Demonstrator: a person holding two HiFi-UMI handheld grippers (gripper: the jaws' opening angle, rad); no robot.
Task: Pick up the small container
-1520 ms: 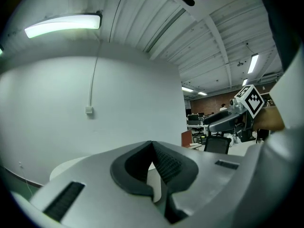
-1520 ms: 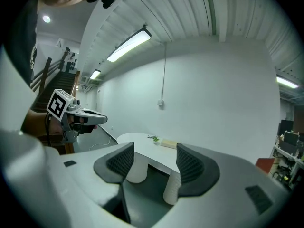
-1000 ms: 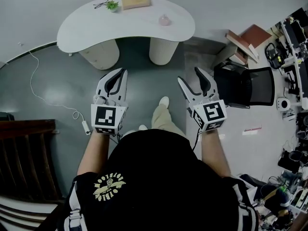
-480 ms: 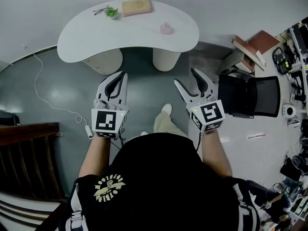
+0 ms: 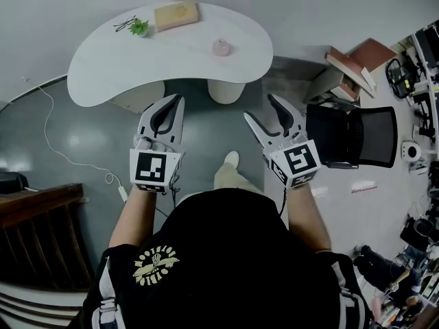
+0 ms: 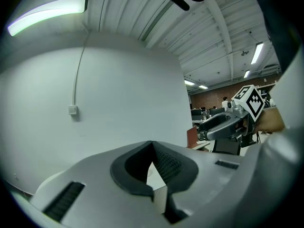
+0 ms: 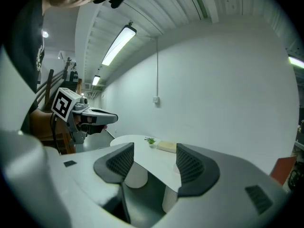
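The small pink container (image 5: 221, 47) stands on the white kidney-shaped table (image 5: 110, 60), near its right end. Both grippers hang in the air over the grey floor, short of the table. My left gripper (image 5: 176, 101) is shut with nothing in it; in the left gripper view its jaws (image 6: 152, 144) meet at the tips. My right gripper (image 5: 263, 111) is open and empty, and the right gripper view looks between its jaws (image 7: 154, 159) at the table (image 7: 142, 148). The pink container is not clear in either gripper view.
A tan box (image 5: 176, 15), a small green plant (image 5: 139, 27) and a pair of glasses (image 5: 125, 23) lie at the table's far side. A black office chair (image 5: 353, 137) and stacked books (image 5: 357, 57) stand on the right. A white cable (image 5: 55, 136) runs over the floor on the left, beside dark wooden furniture (image 5: 34, 232).
The table has come a little nearer and slid left in the head view. Both grippers keep their pose and jaw state.
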